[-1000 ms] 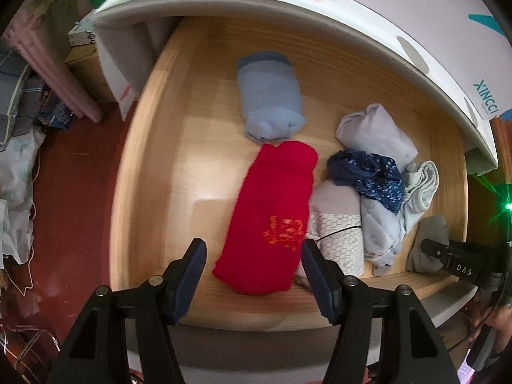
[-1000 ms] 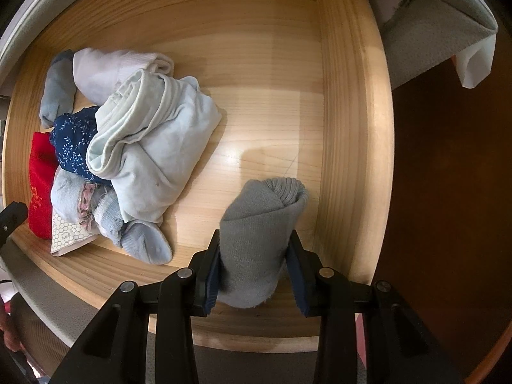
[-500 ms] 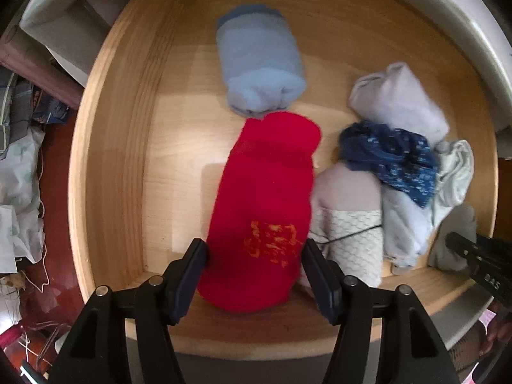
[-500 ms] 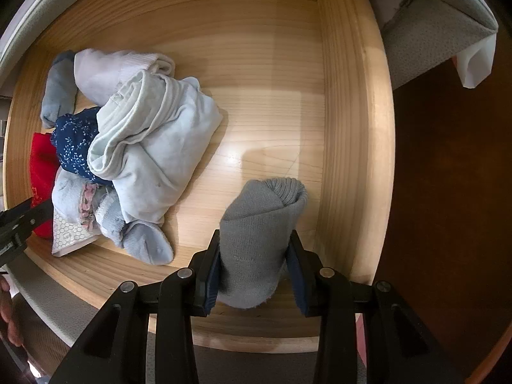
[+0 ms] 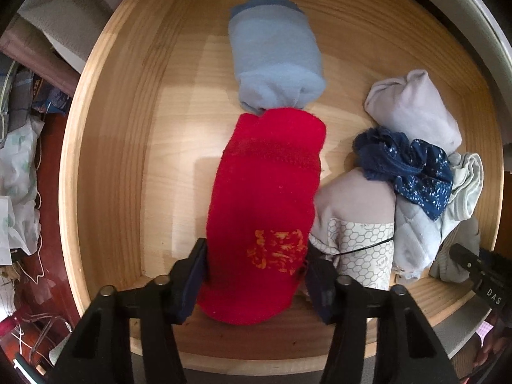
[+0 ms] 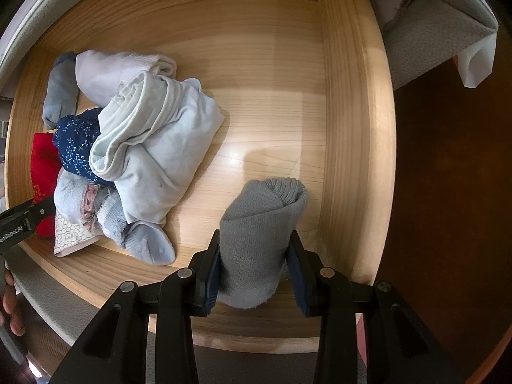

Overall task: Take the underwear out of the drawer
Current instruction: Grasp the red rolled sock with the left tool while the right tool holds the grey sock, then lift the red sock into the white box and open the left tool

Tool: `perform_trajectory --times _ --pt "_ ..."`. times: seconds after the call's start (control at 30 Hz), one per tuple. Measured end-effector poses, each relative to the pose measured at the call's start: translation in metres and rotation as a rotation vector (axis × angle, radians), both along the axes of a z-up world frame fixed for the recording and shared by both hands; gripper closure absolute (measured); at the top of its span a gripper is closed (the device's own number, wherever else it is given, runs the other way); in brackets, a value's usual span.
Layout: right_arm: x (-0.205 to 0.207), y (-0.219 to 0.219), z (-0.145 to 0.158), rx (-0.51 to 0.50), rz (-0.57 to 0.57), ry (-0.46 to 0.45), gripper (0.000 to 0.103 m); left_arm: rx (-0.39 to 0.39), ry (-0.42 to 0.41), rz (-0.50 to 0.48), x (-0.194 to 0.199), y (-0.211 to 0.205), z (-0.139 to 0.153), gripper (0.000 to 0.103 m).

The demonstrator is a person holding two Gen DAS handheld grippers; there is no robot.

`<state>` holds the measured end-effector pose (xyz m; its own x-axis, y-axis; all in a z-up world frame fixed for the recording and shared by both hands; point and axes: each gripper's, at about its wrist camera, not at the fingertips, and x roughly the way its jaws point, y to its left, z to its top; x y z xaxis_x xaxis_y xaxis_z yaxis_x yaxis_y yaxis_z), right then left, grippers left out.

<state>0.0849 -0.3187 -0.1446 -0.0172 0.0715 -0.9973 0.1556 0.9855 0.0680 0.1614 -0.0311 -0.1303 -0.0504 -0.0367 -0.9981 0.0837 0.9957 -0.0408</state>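
Left gripper [image 5: 256,281] has dropped closer to the wooden drawer [image 5: 105,166] than a second ago, and its jaws, which then stood clear on either side of the rolled red cloth bundle with orange print [image 5: 265,211], are closing, with both pads at the near end of that roll; judged a grip just forming, lift not yet begun. Right gripper [image 6: 254,272] is unchanged, clenched on the rolled grey knit bundle [image 6: 259,240], which still rests on the drawer floor between its pads. Count: two bundles between jaws, one pale blue roll [image 5: 275,54] just beyond the red, and a heap [image 6: 144,150] of roughly five pieces beside the left jaws; all still inside.
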Motion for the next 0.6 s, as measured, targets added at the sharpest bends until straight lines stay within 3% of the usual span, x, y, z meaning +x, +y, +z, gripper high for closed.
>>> perform_trajectory --times 0.33,0.6 --pt "0.001 -0.003 0.003 0.005 0.0 -0.004 0.068 0.022 -0.034 -0.04 -0.006 -0.015 0.011 0.06" --pt "0.001 -0.004 0.004 0.009 -0.003 -0.006 0.068 -0.034 -0.054 -0.074 -0.007 -0.031 0.048 0.061"
